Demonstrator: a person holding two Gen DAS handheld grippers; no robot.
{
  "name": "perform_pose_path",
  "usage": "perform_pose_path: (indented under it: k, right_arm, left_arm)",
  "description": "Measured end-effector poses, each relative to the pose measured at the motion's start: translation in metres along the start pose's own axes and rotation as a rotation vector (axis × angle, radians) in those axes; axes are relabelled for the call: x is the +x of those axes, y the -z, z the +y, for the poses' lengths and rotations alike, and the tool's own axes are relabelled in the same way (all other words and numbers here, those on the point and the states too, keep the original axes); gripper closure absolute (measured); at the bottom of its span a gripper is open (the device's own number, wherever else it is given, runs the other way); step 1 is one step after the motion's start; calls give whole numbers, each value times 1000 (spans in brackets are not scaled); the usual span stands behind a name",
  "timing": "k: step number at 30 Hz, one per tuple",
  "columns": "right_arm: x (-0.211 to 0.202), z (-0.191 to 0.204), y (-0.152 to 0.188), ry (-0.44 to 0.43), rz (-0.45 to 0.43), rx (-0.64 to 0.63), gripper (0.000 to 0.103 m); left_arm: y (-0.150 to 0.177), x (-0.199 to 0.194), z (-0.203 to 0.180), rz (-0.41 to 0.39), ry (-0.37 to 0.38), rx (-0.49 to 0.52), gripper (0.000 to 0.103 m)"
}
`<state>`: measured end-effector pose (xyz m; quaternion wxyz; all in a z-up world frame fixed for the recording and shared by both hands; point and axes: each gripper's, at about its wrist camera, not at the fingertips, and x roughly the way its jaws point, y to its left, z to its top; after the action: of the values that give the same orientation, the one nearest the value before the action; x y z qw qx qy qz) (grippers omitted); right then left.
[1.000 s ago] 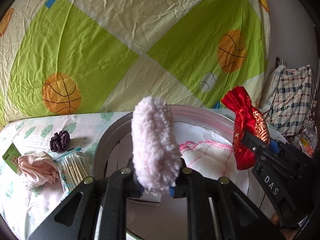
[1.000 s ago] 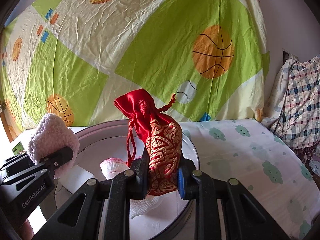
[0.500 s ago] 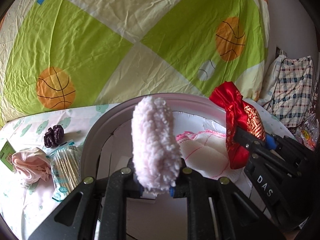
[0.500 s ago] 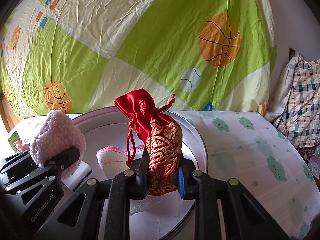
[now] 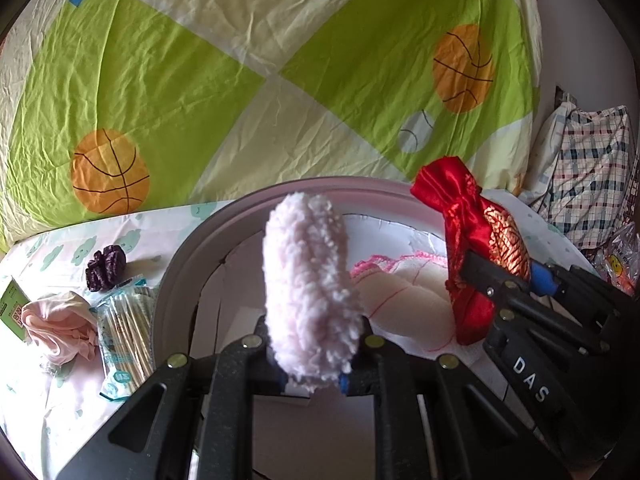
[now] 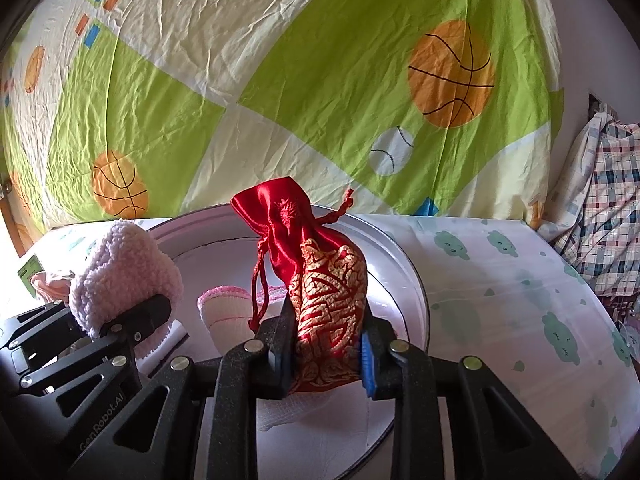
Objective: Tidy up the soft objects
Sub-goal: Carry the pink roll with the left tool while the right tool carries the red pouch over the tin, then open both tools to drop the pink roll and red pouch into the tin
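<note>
My left gripper point(image 5: 310, 354) is shut on a fluffy pale pink pouch point(image 5: 308, 288) and holds it upright over the round white basin point(image 5: 192, 248). The pouch also shows in the right wrist view point(image 6: 124, 276). My right gripper point(image 6: 324, 356) is shut on a red and gold drawstring bag point(image 6: 320, 280), also over the basin point(image 6: 404, 276). The bag shows at the right of the left wrist view point(image 5: 476, 256). A white cloth with pink trim point(image 5: 404, 292) lies inside the basin between the two grippers.
Left of the basin on the cloud-print sheet lie a dark purple scrunchie point(image 5: 105, 268), a pink cloth point(image 5: 60, 324), a pack of cotton swabs point(image 5: 124, 332) and a green card point(image 5: 12, 304). A basketball-print sheet point(image 5: 240, 80) hangs behind. Plaid fabric point(image 6: 608, 208) lies at the right.
Both grippers have moved forward, further over the basin, still holding their objects. The basin rim sits closer and larger in both views.
</note>
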<state>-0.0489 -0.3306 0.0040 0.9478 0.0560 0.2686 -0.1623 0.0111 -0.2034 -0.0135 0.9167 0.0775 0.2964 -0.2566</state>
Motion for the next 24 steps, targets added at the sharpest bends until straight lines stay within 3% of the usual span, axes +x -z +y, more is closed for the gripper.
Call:
perform_pose_path:
  k: [3, 11, 12, 14, 16, 18, 19, 21, 23, 24]
  right_arm:
    - [-1, 0, 1, -6, -5, 10, 56]
    - [-5, -4, 2, -29, -35, 41, 54]
    - [-6, -5, 2, -31, -42, 47, 53]
    - [-8, -6, 3, -32, -57, 59, 40]
    - [-13, -9, 3, -33, -86, 73, 37]
    - [-23, -12, 1, -49, -136, 90, 35]
    - [-28, -14, 1, -52, -165, 99, 29]
    - [-38, -17, 1, -35, -226, 119, 23]
    - [-44, -21, 2, -2, -270, 142, 23]
    - [-45, -22, 1, 14, -280, 150, 23]
  left_arm:
    - [0, 1, 0, 0, -7, 5, 88]
    - [-1, 2, 2, 2, -10, -2, 88]
    - [-1, 2, 2, 2, -9, -2, 88]
    - [-1, 1, 2, 0, -11, -1, 88]
    - [-2, 0, 2, -7, -14, 3, 87]
    - [-2, -3, 3, -18, -19, 3, 79]
    - [-3, -5, 3, -24, -26, 1, 70]
    - [-4, -11, 3, -54, -42, 6, 47]
    - [-5, -21, 2, -105, -68, 9, 16]
    - [-5, -26, 2, -134, -76, 9, 10]
